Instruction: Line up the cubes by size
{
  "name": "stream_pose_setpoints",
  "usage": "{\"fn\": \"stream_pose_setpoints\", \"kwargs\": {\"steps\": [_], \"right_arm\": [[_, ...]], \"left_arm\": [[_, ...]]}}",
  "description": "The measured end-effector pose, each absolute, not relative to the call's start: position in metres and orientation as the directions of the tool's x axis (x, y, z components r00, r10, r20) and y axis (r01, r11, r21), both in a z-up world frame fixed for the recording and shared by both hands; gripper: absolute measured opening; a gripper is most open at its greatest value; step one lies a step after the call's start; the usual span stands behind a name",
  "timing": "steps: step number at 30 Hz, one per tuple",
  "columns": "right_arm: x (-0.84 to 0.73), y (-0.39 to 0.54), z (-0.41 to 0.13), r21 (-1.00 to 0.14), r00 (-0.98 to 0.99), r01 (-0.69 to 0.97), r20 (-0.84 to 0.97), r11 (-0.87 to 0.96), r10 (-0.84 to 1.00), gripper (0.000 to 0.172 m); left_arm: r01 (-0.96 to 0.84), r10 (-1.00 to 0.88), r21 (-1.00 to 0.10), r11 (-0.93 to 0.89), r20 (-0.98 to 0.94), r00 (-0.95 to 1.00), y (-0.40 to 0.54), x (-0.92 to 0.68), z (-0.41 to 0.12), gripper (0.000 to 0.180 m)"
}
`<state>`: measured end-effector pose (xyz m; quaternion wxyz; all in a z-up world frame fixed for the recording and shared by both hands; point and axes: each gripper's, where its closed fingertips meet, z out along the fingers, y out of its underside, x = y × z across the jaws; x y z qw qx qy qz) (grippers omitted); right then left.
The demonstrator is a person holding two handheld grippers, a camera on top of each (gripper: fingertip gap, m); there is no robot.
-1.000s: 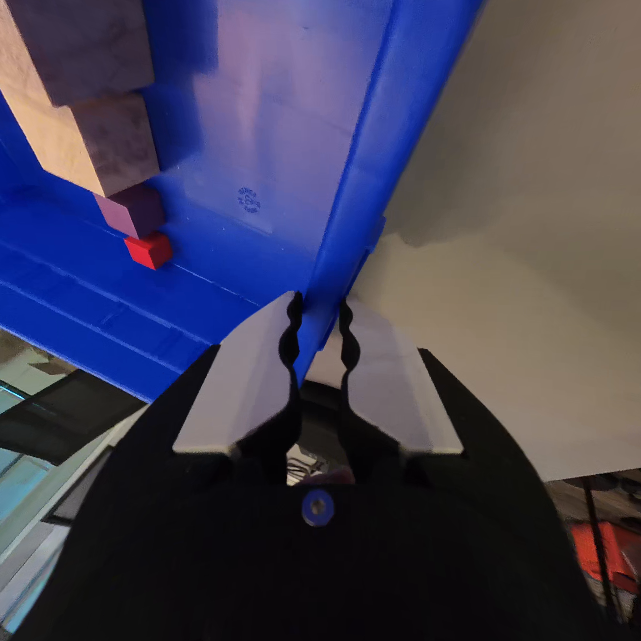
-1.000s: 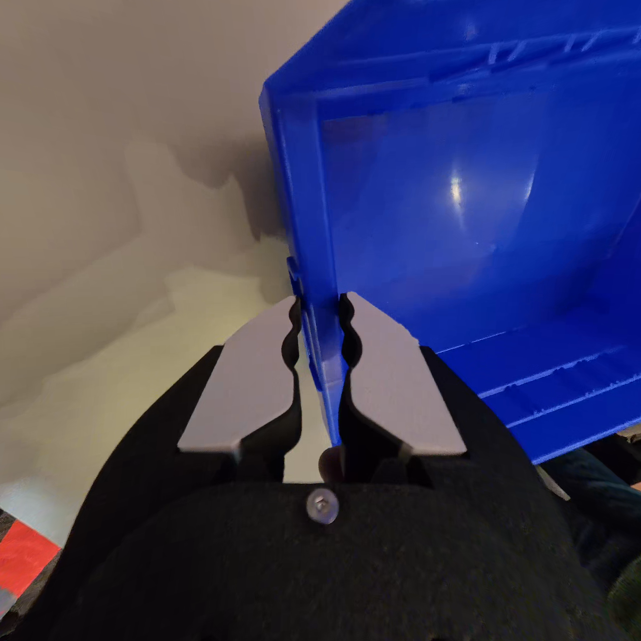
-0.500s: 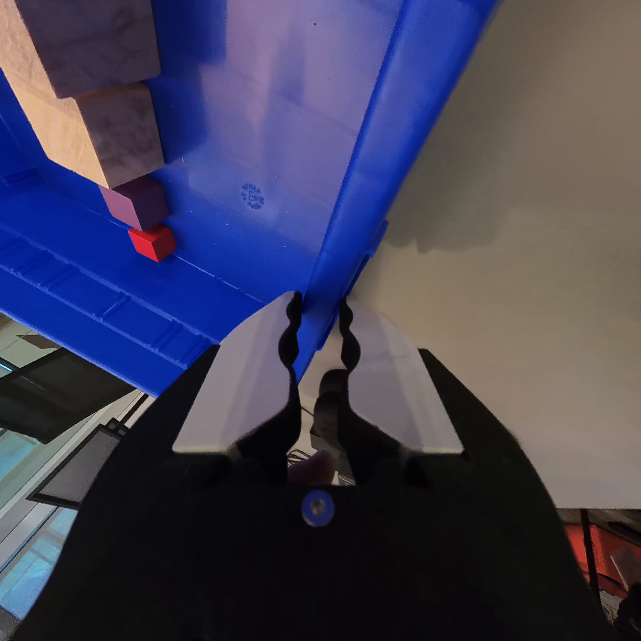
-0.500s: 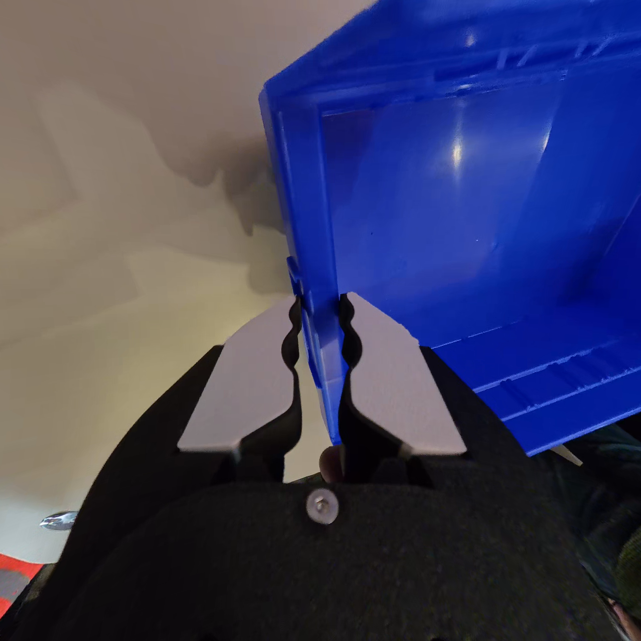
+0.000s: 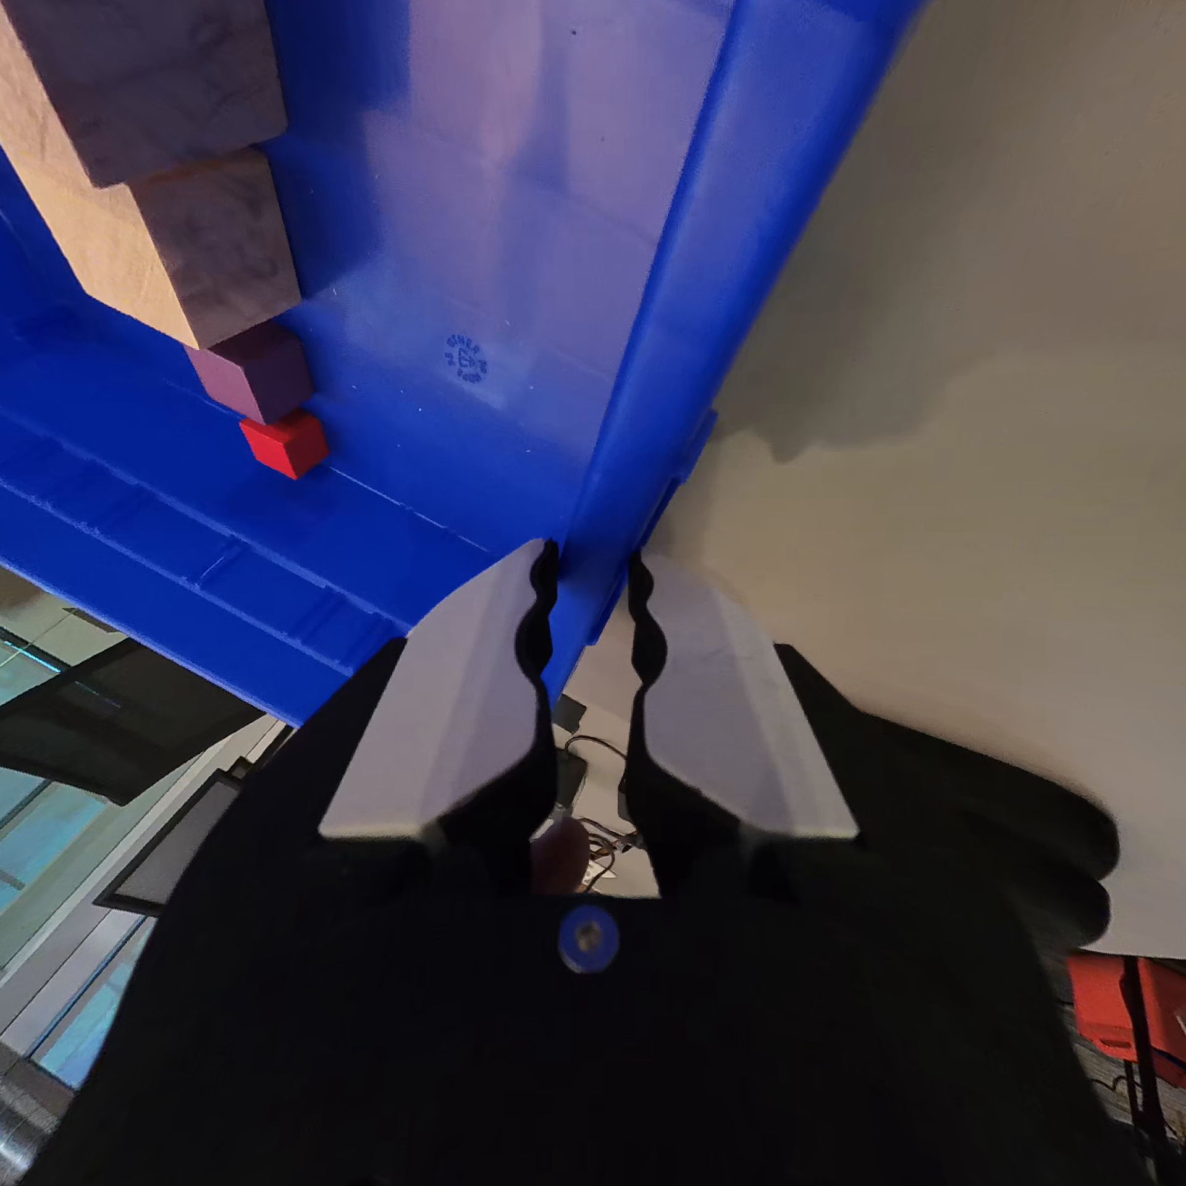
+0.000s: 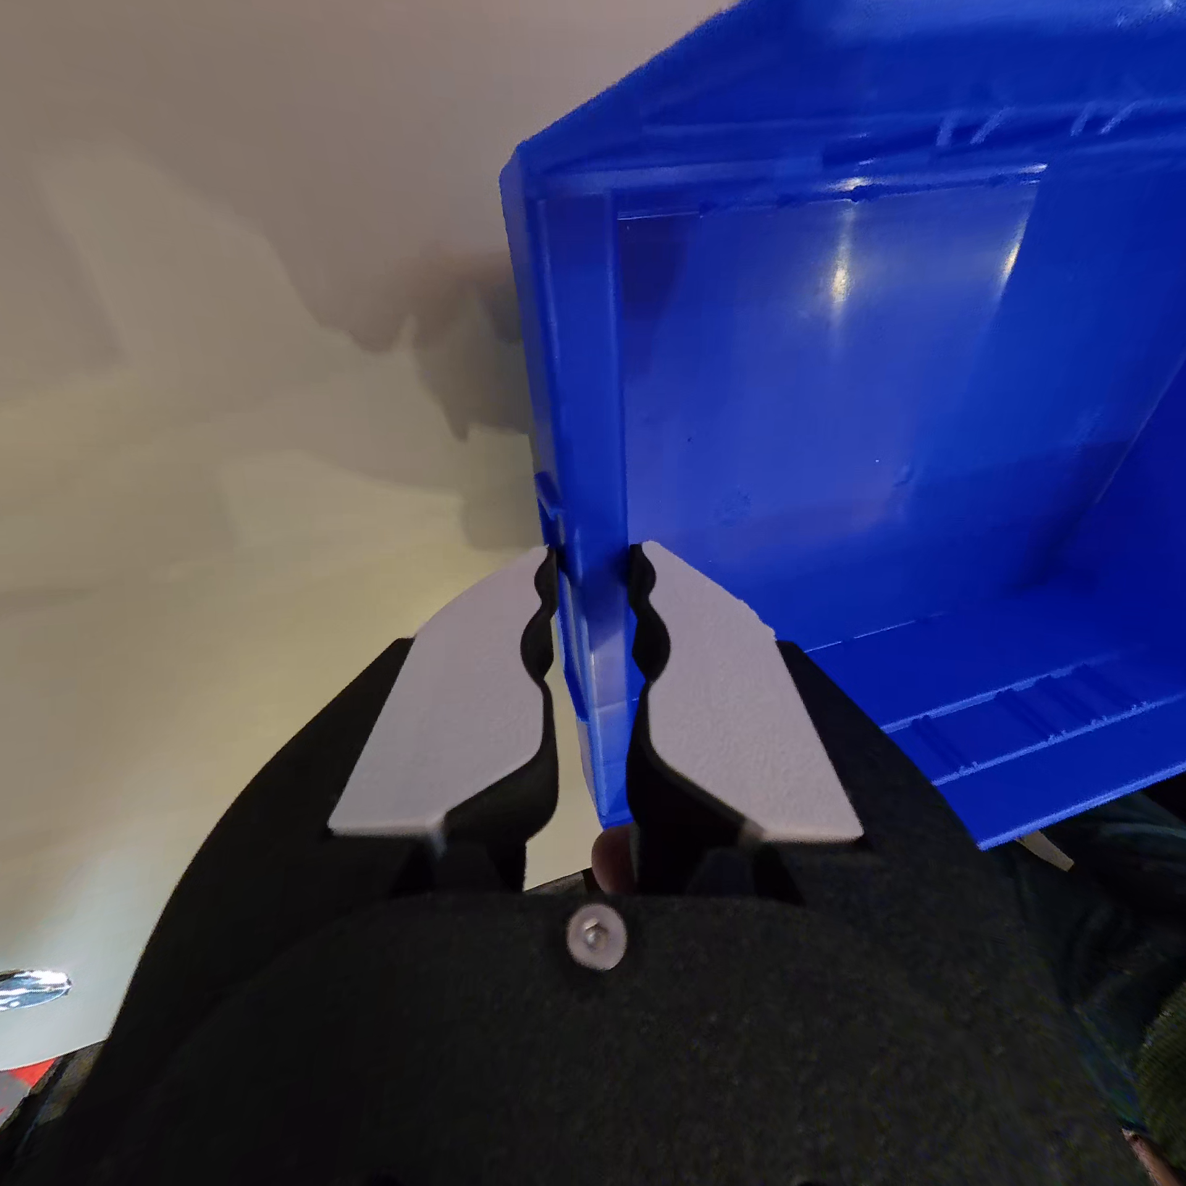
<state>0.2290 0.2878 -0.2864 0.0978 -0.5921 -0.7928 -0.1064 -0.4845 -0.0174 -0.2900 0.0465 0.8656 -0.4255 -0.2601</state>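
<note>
the cubes [image 5: 192,257], two wooden, a purple and a red, sit in a sized row on the bin [image 5: 513,257] floor, ahead-left of the left tongs [image 5: 589,558]. both left and right tongs [image 6: 590,558] clamp opposite bin walls; keep it level so the row holds.

A small round moulded mark [image 5: 466,367] stands on the floor of the blue bin [image 5: 513,192], ahead of the left gripper's tips; its raised characters are too small to read.

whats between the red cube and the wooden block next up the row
A purple cube sits between the red cube and the wooden block, seen in the left wrist view.
</note>
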Motion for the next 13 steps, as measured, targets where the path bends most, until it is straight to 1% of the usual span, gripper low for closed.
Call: {"fn": "stream_pose_setpoints", "kwargs": {"steps": [5, 10, 13], "right_arm": [[0.2291, 0.288, -0.2865, 0.069, -0.295, 0.955, 0.28, 0.288, 0.913, 0.02], [0.2369, 0.2902, -0.2864, 0.101, -0.308, 0.951, 0.282, 0.291, 0.909, 0.021], [0.2379, 0.2904, -0.2867, 0.09, -0.298, 0.954, 0.281, 0.285, 0.912, 0.02]], "left_arm": [[-0.713, -0.769, 0.321, -0.624, -0.415, 0.486, -0.0174, -0.4848, -0.29, 0.021], [-0.71, -0.754, 0.298, -0.638, -0.428, 0.499, -0.0173, -0.4852, -0.2898, 0.021], [-0.706, -0.747, 0.291, -0.645, -0.433, 0.505, -0.0172, -0.4853, -0.2896, 0.021]]}}
